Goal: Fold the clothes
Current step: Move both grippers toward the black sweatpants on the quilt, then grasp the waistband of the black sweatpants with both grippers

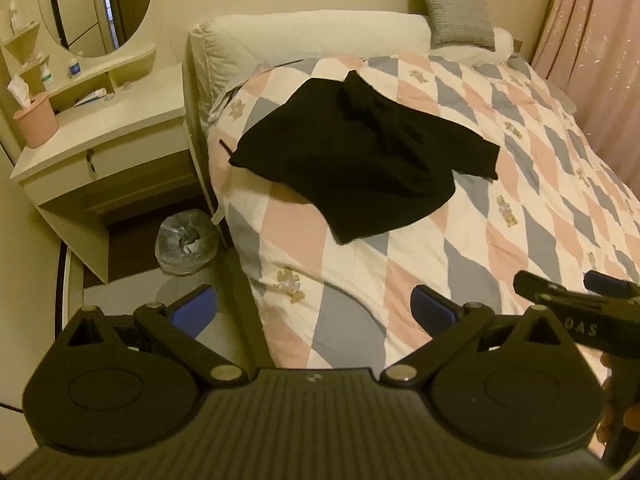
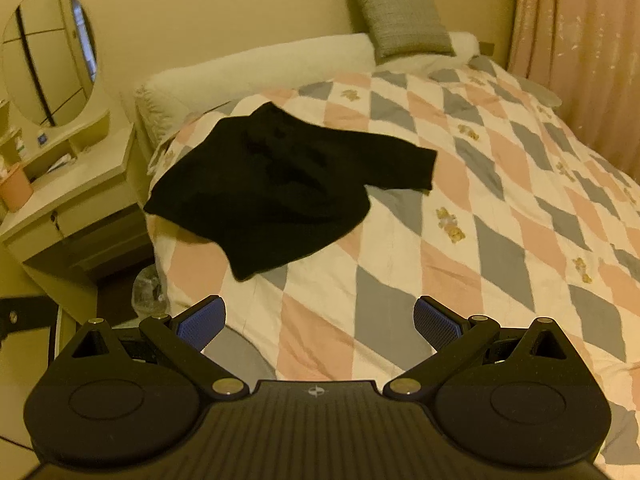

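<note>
We see a crumpled black knit garment (image 1: 352,160) lying on a bed's quilt of pink, grey and white diamonds with small bears (image 1: 460,240), toward the bed's head end, at about eleven o'clock from our right hand-held gripper (image 2: 318,322) and twelve o'clock from our left hand-held gripper (image 1: 312,312). Both hang well apart from the garment, blue pads spread wide, holding nothing. A grey square cushion (image 1: 456,4) leans at the wall at one o'clock. At nine o'clock stands a cream dressing counter (image 1: 100,120) with an oval mirror (image 1: 96,4).
</note>
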`<state>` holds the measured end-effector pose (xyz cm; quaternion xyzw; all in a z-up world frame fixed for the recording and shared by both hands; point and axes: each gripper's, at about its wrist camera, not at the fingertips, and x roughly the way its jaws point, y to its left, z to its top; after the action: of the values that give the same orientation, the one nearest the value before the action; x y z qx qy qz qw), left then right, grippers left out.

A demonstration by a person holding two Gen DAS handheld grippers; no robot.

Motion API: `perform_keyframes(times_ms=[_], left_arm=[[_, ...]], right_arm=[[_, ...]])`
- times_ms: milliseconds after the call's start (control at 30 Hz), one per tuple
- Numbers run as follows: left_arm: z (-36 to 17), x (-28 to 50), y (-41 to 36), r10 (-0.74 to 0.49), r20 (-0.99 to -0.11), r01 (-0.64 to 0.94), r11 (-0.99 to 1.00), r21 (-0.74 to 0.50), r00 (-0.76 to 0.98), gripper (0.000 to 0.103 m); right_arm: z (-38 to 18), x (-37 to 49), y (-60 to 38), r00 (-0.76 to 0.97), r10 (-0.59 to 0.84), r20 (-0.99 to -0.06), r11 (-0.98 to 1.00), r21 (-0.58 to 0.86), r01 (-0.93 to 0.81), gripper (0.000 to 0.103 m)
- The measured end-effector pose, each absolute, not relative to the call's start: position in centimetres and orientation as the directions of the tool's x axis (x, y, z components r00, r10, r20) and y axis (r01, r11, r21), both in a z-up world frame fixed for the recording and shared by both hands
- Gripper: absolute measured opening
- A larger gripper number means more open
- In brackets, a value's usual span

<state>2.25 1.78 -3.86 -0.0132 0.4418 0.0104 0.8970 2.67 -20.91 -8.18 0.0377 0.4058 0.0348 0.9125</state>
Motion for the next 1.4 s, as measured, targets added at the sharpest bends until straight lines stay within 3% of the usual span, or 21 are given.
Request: perform_keyframes(times_ms=[200,433,700,833,933,1167,1333,1367,1400], left_arm=[[-6.5,4.1,4.1,0.089,-0.807,-0.102,0.994,0.036,0.584,0.102],[-10.7,9.4,8.2,0.002,-0.883,-0.117,0.991,-0.06,0.469,0.102],[-14.1,18.0,12.2,-0.074,-0.898,-0.085,0.989,-0.122,0.433,0.098],[-15.9,22.7,14.8,-0.125,-0.897,-0.093,0.979,-0.181,0.425,0.091],[-17.3,25.9,16.5,-0.152,-0.895,-0.101,0.972,-0.212,0.419,0.09],[-20.8,33.0,19.4,-0.207,-0.895,-0.129,0.952,-0.277,0.395,0.09],[-22.6,36.5,20.9,-0.271,-0.873,-0.15,0.922,-0.356,0.405,0.09],[-23.0,37.2,21.1,-0.288,-0.867,-0.161,0.912,-0.378,0.406,0.09],[-23.5,37.8,21.4,-0.309,-0.859,-0.178,0.896,-0.407,0.408,0.09]], right_arm=[[-10.9,3.3,-18.7,0.618,0.126,-0.776,0.991,0.067,-0.118,0.103],[-14.6,6.0,-17.0,0.532,0.108,-0.84,0.988,0.031,-0.151,0.102],[-18.9,11.0,-12.4,0.568,0.042,-0.822,0.954,-0.135,-0.267,0.079],[-23.1,13.7,-7.6,0.652,-0.006,-0.758,0.811,-0.384,-0.44,0.072],[-26.9,15.7,-4.6,0.71,-0.006,-0.705,0.649,-0.543,-0.533,0.057],[-37.1,19.6,-1.4,0.757,-0.09,-0.647,0.247,-0.751,-0.612,0.055],[-38.7,21.0,-1.3,0.788,-0.078,-0.61,0.167,-0.788,-0.593,0.052],[-38.6,21.4,-1.3,0.785,-0.075,-0.615,0.17,-0.783,-0.598,0.046],[-38.5,21.7,-1.3,0.776,-0.073,-0.626,0.181,-0.774,-0.607,0.031]])
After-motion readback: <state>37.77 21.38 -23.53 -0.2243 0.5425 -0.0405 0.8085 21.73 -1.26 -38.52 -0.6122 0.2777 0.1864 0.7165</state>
